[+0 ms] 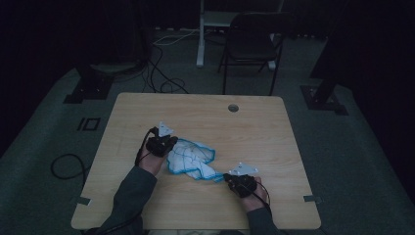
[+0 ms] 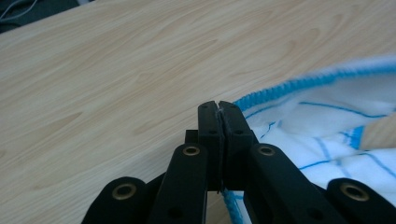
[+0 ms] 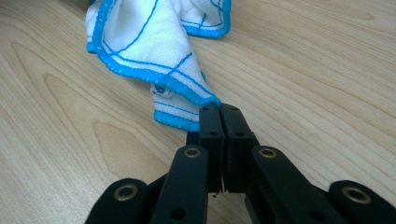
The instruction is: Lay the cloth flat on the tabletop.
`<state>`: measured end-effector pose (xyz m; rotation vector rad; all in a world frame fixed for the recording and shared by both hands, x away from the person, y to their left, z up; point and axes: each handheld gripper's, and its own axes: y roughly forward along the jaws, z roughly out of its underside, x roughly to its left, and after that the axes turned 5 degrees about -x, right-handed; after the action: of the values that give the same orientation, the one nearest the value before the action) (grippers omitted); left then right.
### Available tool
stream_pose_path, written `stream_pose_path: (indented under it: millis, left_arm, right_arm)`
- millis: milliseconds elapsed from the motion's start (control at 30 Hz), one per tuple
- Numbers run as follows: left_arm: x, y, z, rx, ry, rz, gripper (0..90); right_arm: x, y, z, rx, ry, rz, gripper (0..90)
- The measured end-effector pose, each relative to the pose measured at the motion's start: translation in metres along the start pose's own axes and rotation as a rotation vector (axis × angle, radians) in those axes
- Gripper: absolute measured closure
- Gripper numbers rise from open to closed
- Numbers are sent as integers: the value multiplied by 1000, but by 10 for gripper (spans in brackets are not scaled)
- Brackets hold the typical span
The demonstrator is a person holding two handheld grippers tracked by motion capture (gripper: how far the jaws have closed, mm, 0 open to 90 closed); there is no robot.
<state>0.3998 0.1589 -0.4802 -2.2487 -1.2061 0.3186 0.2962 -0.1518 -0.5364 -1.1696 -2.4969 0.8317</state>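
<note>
A white cloth with blue grid lines and a blue stitched hem (image 1: 191, 157) lies rumpled on the wooden table (image 1: 254, 127), a little toward the person's side of its middle, stretched between the two grippers.

The left gripper (image 1: 169, 142) sits at the cloth's left edge. In the left gripper view its jaws are pressed together with a sliver of the blue hem (image 2: 227, 201) caught between them, the rest of the cloth (image 2: 327, 121) bunching up to one side. The left hand (image 1: 151, 161) comes in from the bottom of the high view, forearm angled up and inward, gripper aimed toward the cloth.

The right gripper (image 1: 226, 178) is at the cloth's near right corner. In the right gripper view its jaws are closed tight on the tip of a hemmed corner (image 3: 212, 100), and the cloth (image 3: 149, 42) trails away from it across the table. The right hand (image 1: 254, 196) lies low near the table's front edge, gripper pointing left toward the cloth.

Bare tabletop surrounds the cloth: wide room behind it up to the round cable hole (image 1: 233, 107), and open wood out to both side edges. The front edge is near the right hand. Beyond the table stands a dark folding chair (image 1: 252, 44).
</note>
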Motion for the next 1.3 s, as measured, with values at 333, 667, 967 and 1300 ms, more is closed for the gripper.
stream_pose_path:
  millis: [333,667,967,1300]
  left_arm:
    - [30,2,19,39,-74,-35,891]
    - [53,4,43,94,-147,-85,890]
    - [63,0,59,116,-184,-113,773]
    - [55,-23,36,28,-144,-109,644]
  right_arm:
    - [1,0,0,-9,-11,-10,891]
    - [6,0,-2,-25,-35,-34,892]
    - [6,1,-2,-22,-36,-35,900]
    - [6,3,-3,-45,-34,-24,704]
